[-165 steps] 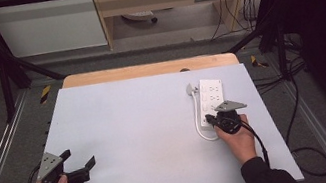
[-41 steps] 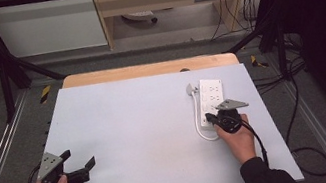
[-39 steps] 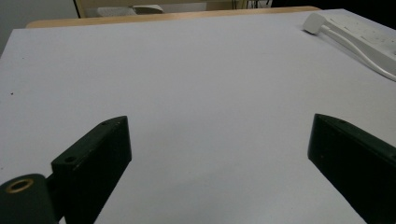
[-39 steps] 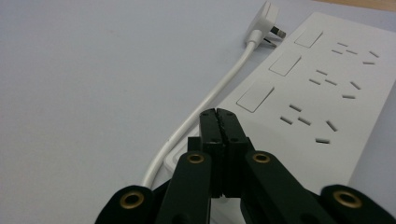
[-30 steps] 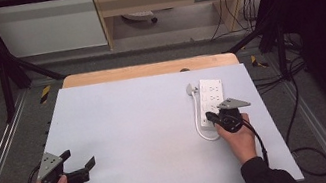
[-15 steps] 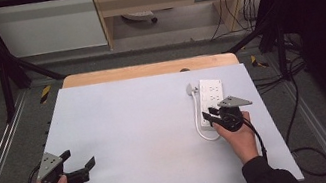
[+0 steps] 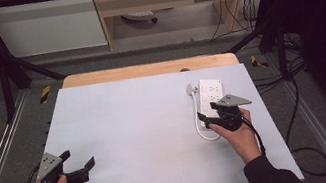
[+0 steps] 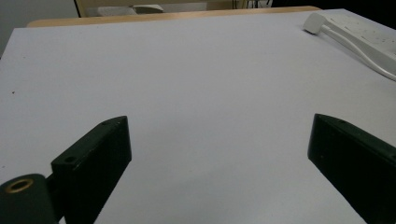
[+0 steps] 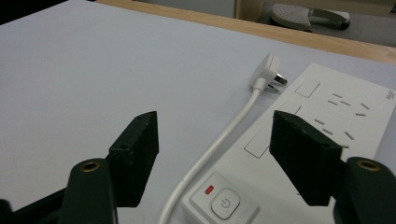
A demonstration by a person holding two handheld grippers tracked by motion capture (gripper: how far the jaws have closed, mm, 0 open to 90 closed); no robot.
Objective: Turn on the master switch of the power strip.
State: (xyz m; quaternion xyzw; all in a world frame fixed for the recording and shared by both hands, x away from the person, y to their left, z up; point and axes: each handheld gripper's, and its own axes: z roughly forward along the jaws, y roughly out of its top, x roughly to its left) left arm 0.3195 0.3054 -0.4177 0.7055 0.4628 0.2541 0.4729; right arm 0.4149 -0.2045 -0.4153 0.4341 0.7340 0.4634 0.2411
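Note:
A white power strip [image 7: 212, 94] lies on the right side of the table, its white cable [image 9: 220, 138] looping round to a plug [image 9: 269, 68]. My right gripper [image 7: 205, 117] hovers over the strip's near end, above the switch [image 9: 225, 204] with its red light. Its jaws have just been opening and stand apart, the cable and the strip's edge lying below the gap, nothing pressed between the pads. At the front left, my left gripper [image 7: 79, 158] rests wide open over bare table, with the power strip [image 8: 369, 39] far off at the upper right of the left gripper view.
The pale grey table top [image 7: 130, 117] has a wooden strip along its far edge [image 7: 147, 69]. Metal rails run down both sides of the table. Dark cables lie on the floor at the right [image 7: 299, 98].
The right gripper's jaws, shut a second ago at the strip's near end, have spread apart. The hand has barely shifted. The left gripper has stayed put.

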